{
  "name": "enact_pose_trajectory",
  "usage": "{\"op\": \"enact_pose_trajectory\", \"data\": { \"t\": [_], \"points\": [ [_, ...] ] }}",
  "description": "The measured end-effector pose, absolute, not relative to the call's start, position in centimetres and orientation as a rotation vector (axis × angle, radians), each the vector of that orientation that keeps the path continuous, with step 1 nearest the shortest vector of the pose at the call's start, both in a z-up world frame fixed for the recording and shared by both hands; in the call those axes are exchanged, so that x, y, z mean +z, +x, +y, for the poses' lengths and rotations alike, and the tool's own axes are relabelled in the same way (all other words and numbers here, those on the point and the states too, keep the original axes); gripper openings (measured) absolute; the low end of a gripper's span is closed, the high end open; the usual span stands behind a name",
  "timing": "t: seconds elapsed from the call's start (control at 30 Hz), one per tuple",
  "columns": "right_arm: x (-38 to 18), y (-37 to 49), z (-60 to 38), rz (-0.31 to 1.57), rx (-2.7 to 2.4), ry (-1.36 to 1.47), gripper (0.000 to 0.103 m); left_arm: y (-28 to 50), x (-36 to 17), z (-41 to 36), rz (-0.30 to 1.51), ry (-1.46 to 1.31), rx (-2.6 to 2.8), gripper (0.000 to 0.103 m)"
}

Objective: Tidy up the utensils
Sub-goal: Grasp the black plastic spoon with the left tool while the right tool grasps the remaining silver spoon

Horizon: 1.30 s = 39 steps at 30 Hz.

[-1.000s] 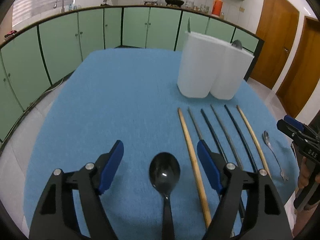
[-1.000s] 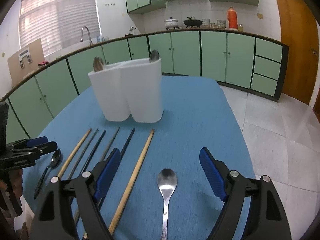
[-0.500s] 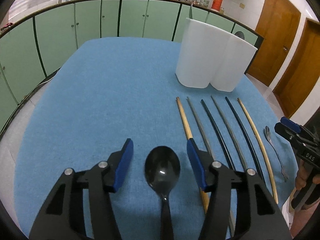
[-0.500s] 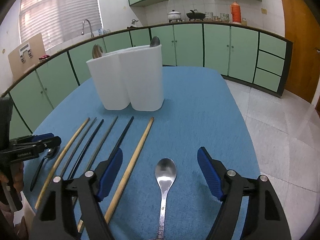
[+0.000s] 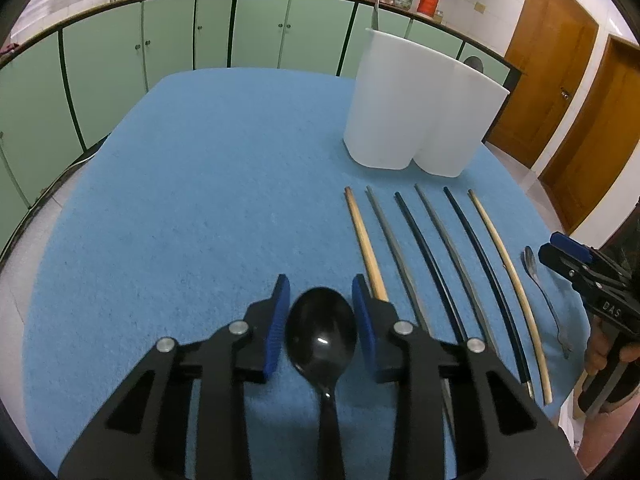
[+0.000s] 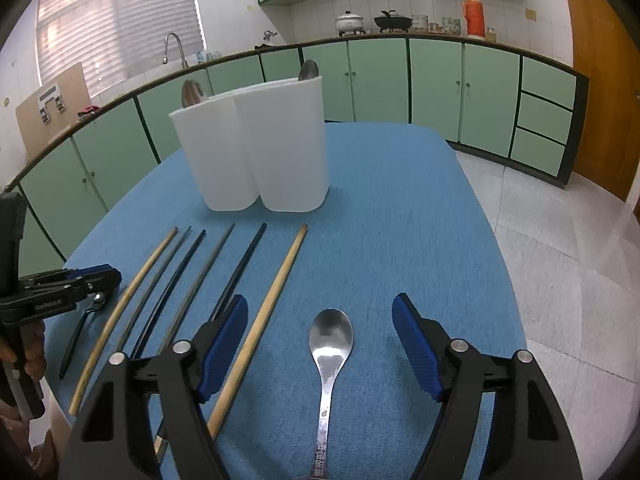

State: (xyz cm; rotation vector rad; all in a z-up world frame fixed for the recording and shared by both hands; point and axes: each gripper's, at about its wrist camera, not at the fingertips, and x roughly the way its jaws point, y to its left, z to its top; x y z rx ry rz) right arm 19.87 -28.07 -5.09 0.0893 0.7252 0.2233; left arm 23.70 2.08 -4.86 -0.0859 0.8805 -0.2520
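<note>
We are at the pickup step, both sides at once. The left gripper straddles the bowl of the black spoon, its blue pads narrowed to just beside the bowl on each side; we cannot tell whether they touch it. The spoon lies flat on the blue table cover. The right gripper stands wide open around the metal spoon, pads well apart from it. Six chopsticks lie in a row between the two spoons. The white holder stands beyond them with two spoons already in it. Next move, as we judge: seat the pads on the black spoon, lift, carry it to the holder.
</note>
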Motion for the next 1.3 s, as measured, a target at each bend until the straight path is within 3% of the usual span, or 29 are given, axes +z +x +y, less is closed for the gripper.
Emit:
{"op": "enact_pose_trajectory", "data": {
  "t": [0.3,0.43,0.6,0.67,0.97,1.1,1.3],
  "points": [
    [-5.2,20.0,-27.5,0.752,0.236,0.076,0.067,23.3,-4.8,2.1,0.88,-0.085,-0.262,0.029],
    [-5.2,20.1,-27.5,0.753,0.235,0.076,0.067,23.2,-4.5,2.1,0.874,-0.063,-0.248,0.048],
    [-5.2,20.0,-27.5,0.753,0.238,0.077,0.067,23.2,-4.7,2.0,0.885,-0.051,-0.252,0.043],
    [-5.1,20.0,-27.5,0.752,0.24,0.076,0.067,23.3,-4.8,2.0,0.89,-0.051,-0.252,0.037],
    [-4.9,19.9,-27.7,0.751,0.239,0.069,0.067,23.1,-4.9,1.8,0.889,-0.048,-0.259,0.032],
    [-5.2,20.2,-27.5,0.784,0.23,0.043,0.058,22.8,-4.3,2.2,0.863,-0.074,-0.257,0.032],
    [-5.8,20.6,-27.6,0.825,0.23,0.041,0.052,22.6,-3.1,3.2,0.817,-0.085,-0.23,0.032]
  ]
}}
